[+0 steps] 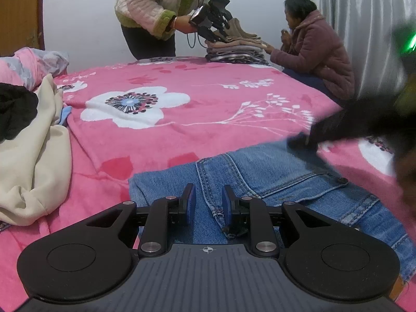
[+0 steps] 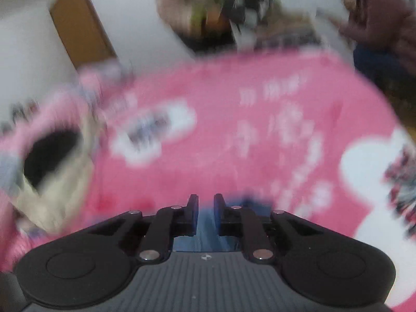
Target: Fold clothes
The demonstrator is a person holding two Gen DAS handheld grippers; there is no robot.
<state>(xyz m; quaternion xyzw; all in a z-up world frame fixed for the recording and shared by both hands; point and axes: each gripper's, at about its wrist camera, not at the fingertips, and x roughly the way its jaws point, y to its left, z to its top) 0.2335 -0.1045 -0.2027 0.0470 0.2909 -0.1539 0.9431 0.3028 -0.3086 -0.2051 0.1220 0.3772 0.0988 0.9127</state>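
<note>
Lying flat: blue jeans [image 1: 273,182] spread on the pink floral blanket [image 1: 182,130], waistband, pocket and seams showing.
Left view only: sharp picture; left gripper [image 1: 207,205] low over the jeans, blue pads a little apart, a raised denim seam running between them; whether they pinch it cannot be told.
Right view only: heavy blur; right gripper [image 2: 206,208] with a narrow gap between its fingers, blue denim under it; grip on the cloth cannot be told.
Seen from left: right gripper is a dark smear at the jeans' far edge.
Around: cream garment [image 1: 33,161] and black cloth [image 1: 15,109] heaped left, folded stack [image 1: 236,49] far side.
People: one standing in a quilted jacket [image 1: 156,0] holding another gripper device [image 1: 210,18], one seated [image 1: 317,49].
</note>
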